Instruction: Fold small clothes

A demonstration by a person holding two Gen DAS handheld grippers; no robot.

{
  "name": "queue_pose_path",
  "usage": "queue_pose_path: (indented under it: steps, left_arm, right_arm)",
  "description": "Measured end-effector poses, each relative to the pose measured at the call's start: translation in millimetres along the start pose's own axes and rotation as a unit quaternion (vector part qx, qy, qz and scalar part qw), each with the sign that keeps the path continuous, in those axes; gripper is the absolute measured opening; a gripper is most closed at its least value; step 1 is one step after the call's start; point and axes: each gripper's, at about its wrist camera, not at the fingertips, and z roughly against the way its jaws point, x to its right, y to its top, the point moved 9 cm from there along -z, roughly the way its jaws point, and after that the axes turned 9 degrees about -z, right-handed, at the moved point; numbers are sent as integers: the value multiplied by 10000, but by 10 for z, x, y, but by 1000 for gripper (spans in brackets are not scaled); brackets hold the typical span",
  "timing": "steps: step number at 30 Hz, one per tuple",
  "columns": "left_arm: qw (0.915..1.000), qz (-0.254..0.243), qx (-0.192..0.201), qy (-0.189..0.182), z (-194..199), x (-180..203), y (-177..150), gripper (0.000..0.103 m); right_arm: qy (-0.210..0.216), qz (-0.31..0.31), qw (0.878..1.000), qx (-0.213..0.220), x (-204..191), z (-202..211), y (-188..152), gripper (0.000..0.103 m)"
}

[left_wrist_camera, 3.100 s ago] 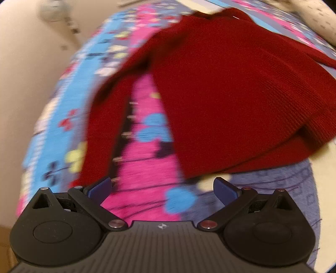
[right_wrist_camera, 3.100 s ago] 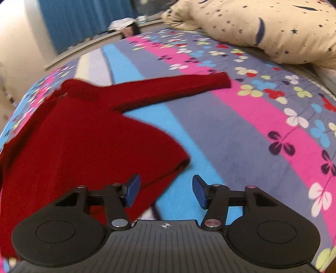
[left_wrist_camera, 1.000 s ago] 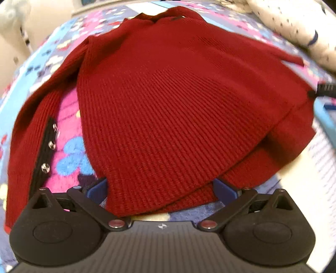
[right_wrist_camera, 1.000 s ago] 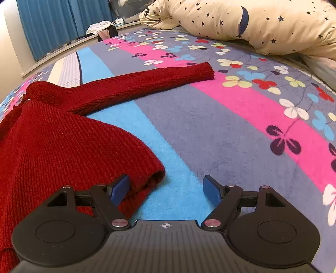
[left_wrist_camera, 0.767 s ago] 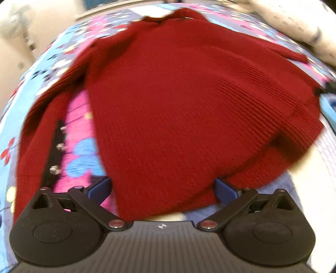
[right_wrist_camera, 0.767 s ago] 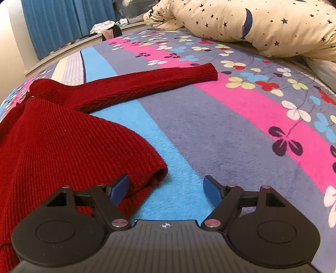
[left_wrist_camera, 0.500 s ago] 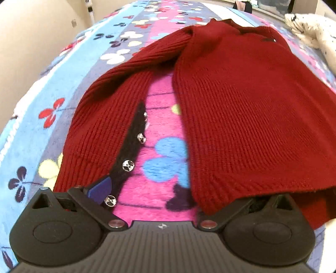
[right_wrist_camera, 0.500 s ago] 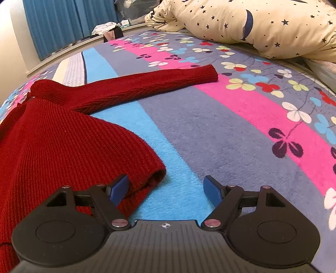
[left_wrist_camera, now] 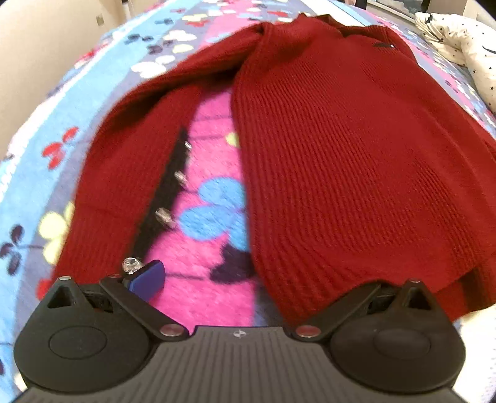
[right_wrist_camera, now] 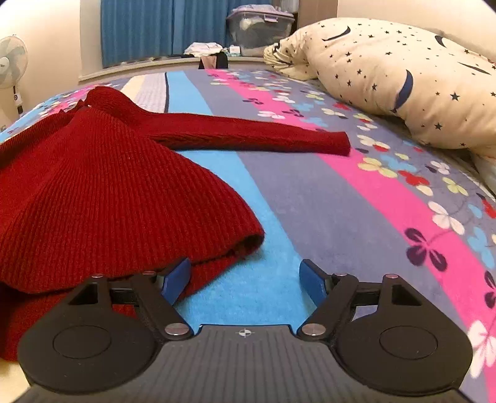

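Note:
A dark red knit cardigan [left_wrist_camera: 341,161] lies on a striped floral blanket [left_wrist_camera: 210,210], its front open, with a black placket of shiny snaps [left_wrist_camera: 164,214] on its left panel. My left gripper [left_wrist_camera: 248,279] is open at the hem; its left pad is by the lowest snap and its right pad is hidden under the right panel's hem. In the right wrist view the cardigan [right_wrist_camera: 93,192] lies at the left, one sleeve [right_wrist_camera: 248,136] stretched out to the right. My right gripper [right_wrist_camera: 245,279] is open, its left pad touching the hem corner.
A star-patterned cream duvet [right_wrist_camera: 403,77] is heaped at the right back of the bed. Behind the bed are blue curtains [right_wrist_camera: 155,28], a plastic storage box [right_wrist_camera: 260,24] and a standing fan [right_wrist_camera: 12,62]. A wall runs along the bed's left side [left_wrist_camera: 37,40].
My left gripper has shifted left along the hem, from straddling the right panel to facing the open front and snap placket. My right gripper stays open at the hem corner, tilted lower.

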Motion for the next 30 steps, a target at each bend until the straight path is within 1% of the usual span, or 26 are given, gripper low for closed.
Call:
queue_pose_path:
  steps: [3, 4, 5, 7, 8, 9, 10, 13, 15, 17, 18, 19, 20, 21, 22, 23, 24, 25, 26, 27, 30]
  left_arm:
    - [9999, 84, -73, -73, -8, 29, 18, 103]
    - [9996, 217, -101, -115, -11, -15, 45, 103]
    - [9987, 473, -106, -165, -10, -96, 77, 103]
    - [9932, 1124, -106, -267, -42, -335, 164, 103]
    - [9891, 1397, -126, -441, -60, -426, 197, 103]
    - [9864, 1546, -144, -544, -66, -471, 221, 103]
    - [9858, 1574, -149, -561, -65, -493, 245, 103]
    - [9926, 1164, -86, -350, -46, -407, 272, 103]
    - [9950, 957, -104, -280, -49, -319, 225, 103]
    - [9963, 802, -149, -253, -57, -231, 156, 103]
    - [9973, 679, -164, -236, -50, -157, 125, 103]
    - [9980, 558, -175, -243, -37, -81, 99, 103]
    - [9983, 455, -175, -312, -12, -5, 52, 103]
    - [9981, 399, -161, -432, -11, 82, 24, 102]
    - [9970, 434, -140, -620, 20, 172, 9, 95]
    - [9959, 454, -69, -779, 65, 254, 11, 78]
    - [9958, 333, -11, -848, 108, 334, 27, 31]
    - [9972, 183, -25, -725, 129, 360, 31, 9]
    - [9981, 142, -24, -603, 153, 334, 53, 8]
    - [9981, 182, -12, -589, 187, 287, 69, 8]
    - [9985, 203, 131, -489, 419, 66, 59, 8]
  right_arm:
    - [65, 269, 9995, 125, -81, -90, 42, 78]
    - [86, 394, 9991, 151, -94, -92, 51, 78]
    - [138, 471, 9987, 145, -93, -79, 56, 78]
    - [301, 529, 9981, 54, -62, -25, 39, 78]
    - [367, 553, 9978, 17, -42, 9, 25, 78]
    - [414, 587, 9974, 8, -22, 51, -4, 78]
    - [431, 633, 9971, 24, -7, 87, -44, 78]
    - [381, 605, 9974, 104, 12, 93, -87, 80]
    - [311, 414, 9986, 97, 1, 9, -53, 82]
    - [289, 182, 9994, 59, -28, -98, -1, 82]
    - [324, 96, 9994, 25, -55, -136, 22, 70]
    - [471, 51, 9989, -11, -109, -147, 44, 46]
    - [515, 83, 9986, -51, -171, -134, 60, 39]
    - [531, 139, 9985, -91, -220, -117, 63, 24]
    - [564, 165, 9982, -124, -261, -95, 52, 20]
    - [521, 151, 9984, -136, -274, -76, 47, 19]
    - [488, 79, 9986, -176, -274, -52, 55, 18]
    - [456, -10, 9988, -202, -262, -22, 86, 17]
    - [429, -107, 9988, -193, -246, 23, 135, 17]
    - [388, -165, 9990, -113, -226, 110, 218, 16]
    - [425, -14, 9990, 139, -225, 468, 481, 15]
